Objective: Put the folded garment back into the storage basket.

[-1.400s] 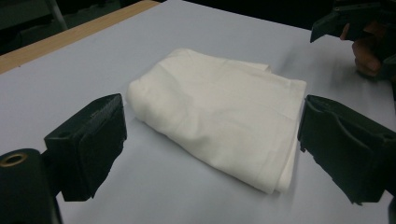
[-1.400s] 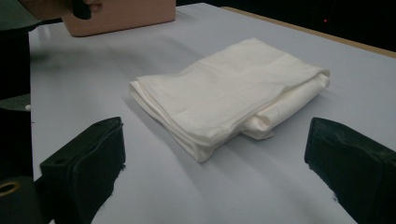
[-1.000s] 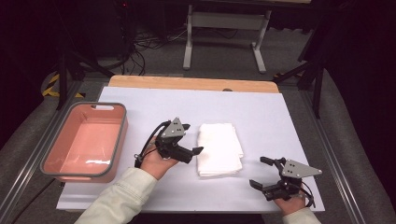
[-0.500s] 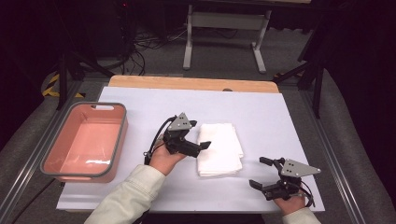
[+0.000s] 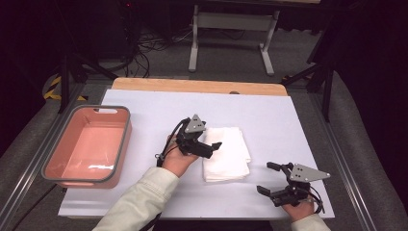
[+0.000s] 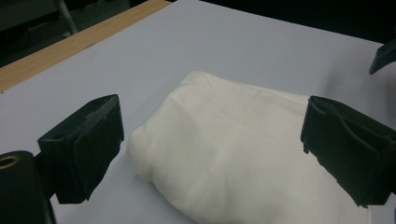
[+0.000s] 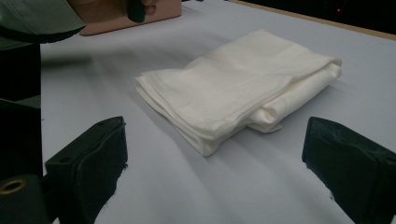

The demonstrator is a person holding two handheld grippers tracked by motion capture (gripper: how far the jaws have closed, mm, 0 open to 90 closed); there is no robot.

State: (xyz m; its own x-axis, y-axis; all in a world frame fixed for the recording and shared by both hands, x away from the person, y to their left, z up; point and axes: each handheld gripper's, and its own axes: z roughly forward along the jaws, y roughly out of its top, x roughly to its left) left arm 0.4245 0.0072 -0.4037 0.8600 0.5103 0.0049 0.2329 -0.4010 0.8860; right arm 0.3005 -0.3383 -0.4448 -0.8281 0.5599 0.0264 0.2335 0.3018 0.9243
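Folded white cloth lies flat mid-table on the pale sheet, several layers thick, rounded fold on one long side, stacked loose edges at the near corner, soft creases on top. Left gripper sits at its left edge, jaws wide apart and straddling the cloth, gripping nothing. Right gripper is near the front right corner, jaws also wide, empty, clear of the cloth.

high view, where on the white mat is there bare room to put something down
The widest bare stretch is the far part of the white mat, between the folded white cloth and the wooden table edge. A narrower strip lies between the pink tub and the left tool. Around the cloth it is crowded, with the right tool near.
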